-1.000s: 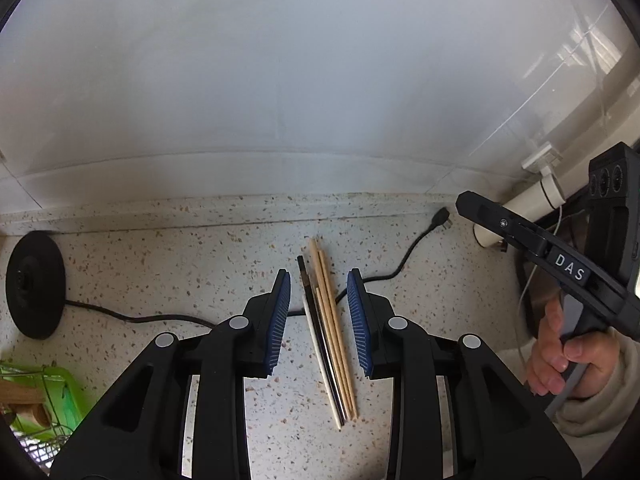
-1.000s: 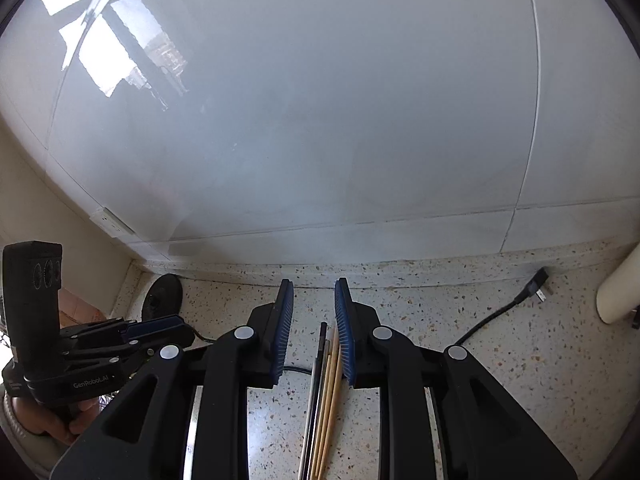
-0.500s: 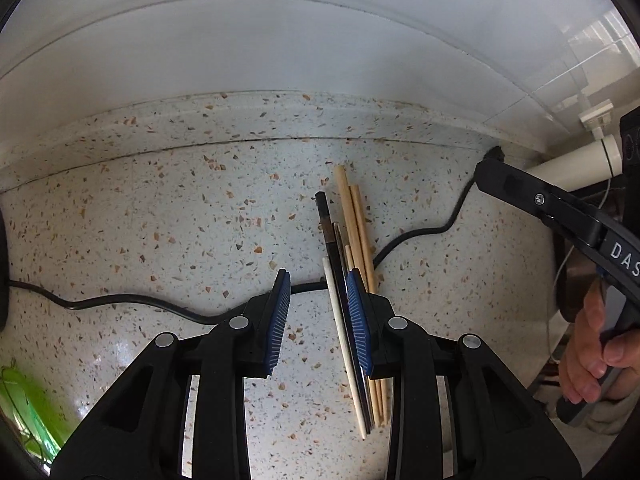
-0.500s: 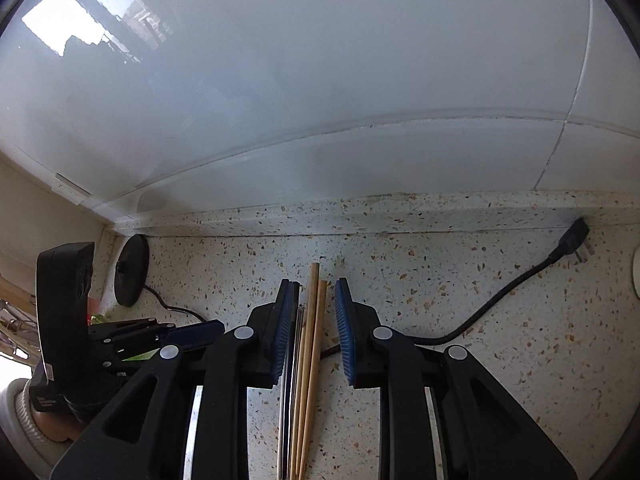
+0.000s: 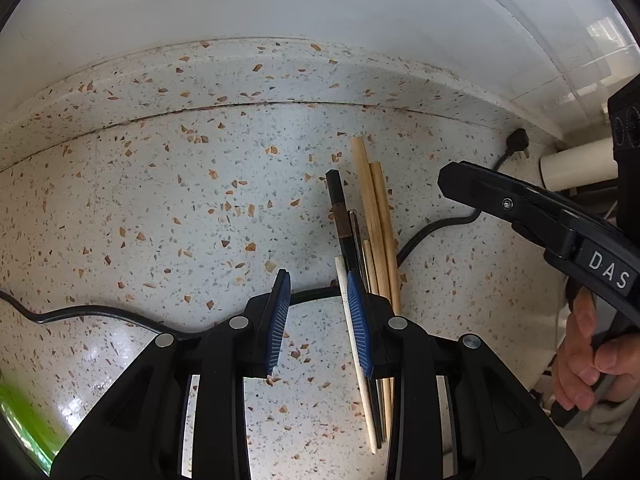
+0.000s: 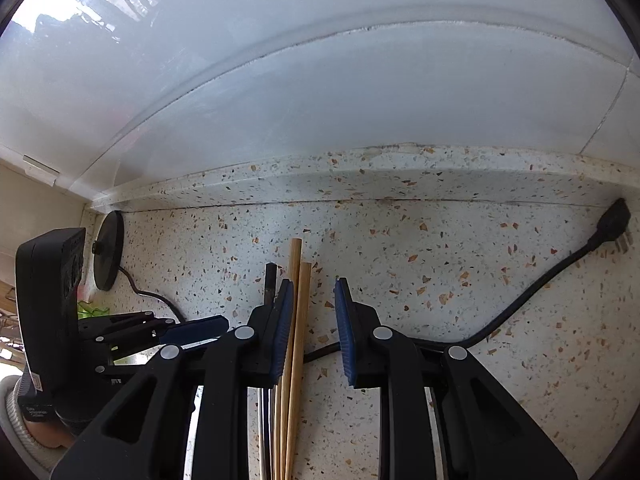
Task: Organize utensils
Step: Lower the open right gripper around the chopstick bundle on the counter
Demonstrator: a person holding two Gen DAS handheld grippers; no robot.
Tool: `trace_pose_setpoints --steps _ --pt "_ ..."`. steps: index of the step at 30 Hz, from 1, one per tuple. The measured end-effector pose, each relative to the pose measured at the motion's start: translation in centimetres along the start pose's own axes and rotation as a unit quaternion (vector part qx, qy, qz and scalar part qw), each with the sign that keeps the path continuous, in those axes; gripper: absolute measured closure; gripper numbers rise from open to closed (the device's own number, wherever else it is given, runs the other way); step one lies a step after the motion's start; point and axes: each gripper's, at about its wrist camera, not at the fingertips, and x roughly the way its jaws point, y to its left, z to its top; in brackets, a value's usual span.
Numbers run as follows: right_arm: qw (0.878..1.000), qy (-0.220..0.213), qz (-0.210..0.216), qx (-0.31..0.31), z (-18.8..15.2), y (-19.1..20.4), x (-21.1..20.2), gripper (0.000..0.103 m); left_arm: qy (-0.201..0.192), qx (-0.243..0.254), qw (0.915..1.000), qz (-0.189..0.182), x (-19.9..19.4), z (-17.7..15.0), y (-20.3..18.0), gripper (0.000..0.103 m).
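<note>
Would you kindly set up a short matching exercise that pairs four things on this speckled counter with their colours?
Things:
1. chopstick at the left edge of the bundle
2. longest chopstick
3. power cord
4. gripper pads

Colours:
A. blue
B. black
C. white
D. light wood

Pairs: 1-C, 2-D, 3-B, 4-A
</note>
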Motion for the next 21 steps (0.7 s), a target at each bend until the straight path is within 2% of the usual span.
trace_pose_setpoints --steps 14,21 --pt "1.000 0.023 0.005 -0.004 -0.6 -0.1 2.0 0.084 0.014 0.007 0.9998 0.009 2.5 0.9 -2.0 0.074" --pt "1.000 0.028 0.005 -0.011 -0.8 0.2 2.6 0.084 0.013 0.005 0.9999 0.007 2.3 0.7 -1.7 0.074"
